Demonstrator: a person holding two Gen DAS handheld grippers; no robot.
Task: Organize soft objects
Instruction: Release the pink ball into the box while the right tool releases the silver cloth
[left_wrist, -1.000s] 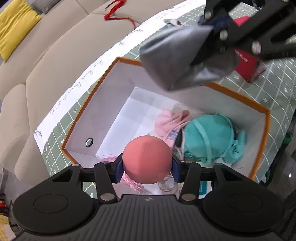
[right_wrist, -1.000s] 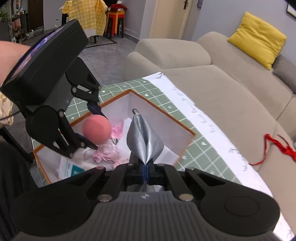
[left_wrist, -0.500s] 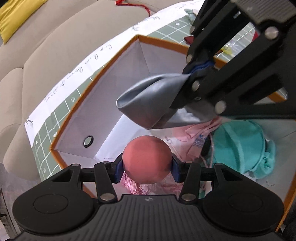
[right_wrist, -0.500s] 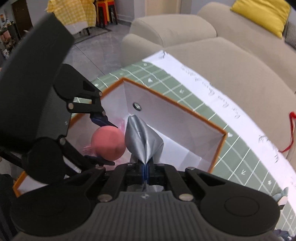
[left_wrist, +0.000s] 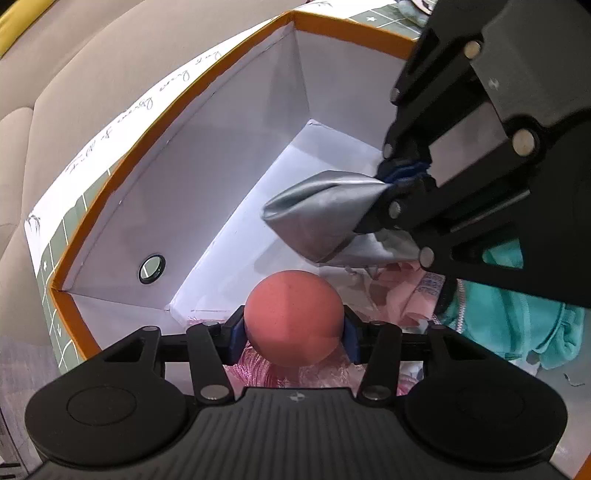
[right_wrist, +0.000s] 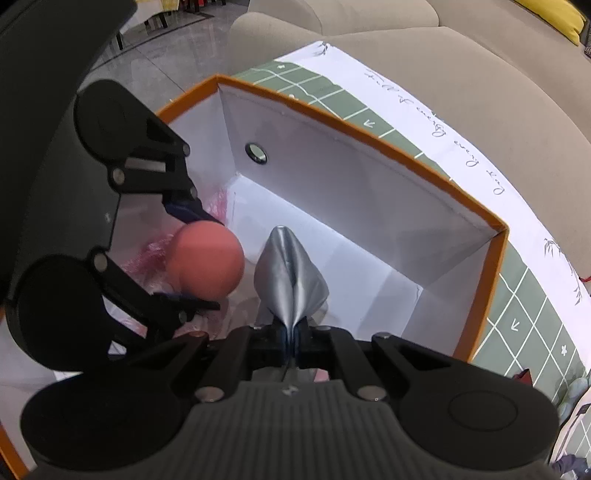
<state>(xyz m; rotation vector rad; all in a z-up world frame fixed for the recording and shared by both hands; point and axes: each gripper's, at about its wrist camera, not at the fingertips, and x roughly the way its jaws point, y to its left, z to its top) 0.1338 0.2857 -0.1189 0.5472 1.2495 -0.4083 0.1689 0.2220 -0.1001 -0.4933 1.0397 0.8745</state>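
The pink ball (left_wrist: 293, 317) sits clamped between the fingers (left_wrist: 236, 338) of the left gripper (left_wrist: 293, 334), hanging inside the white box with the orange rim (left_wrist: 177, 107), just above a pink tinsel-like item (left_wrist: 255, 365). The right gripper (right_wrist: 291, 338) has its fingers pinched tight on a fold of grey cloth (right_wrist: 290, 275), which hangs over the bare far part of the box floor.

To do this step well, I judge each hand should go low enough that its item rests on the floor or on the things already there, then let go. The ball wants a gentle release so it does not roll, and the cloth should land clear of the ball. A teal garment (left_wrist: 517, 317) and a pale pink cloth (left_wrist: 410, 295) already lie at the right of the box.

Compared with a second ago, both grippers have sunk from above the rim to well inside the box, and the cloth has moved from over the far edge to over the floor. Grips are unchanged.
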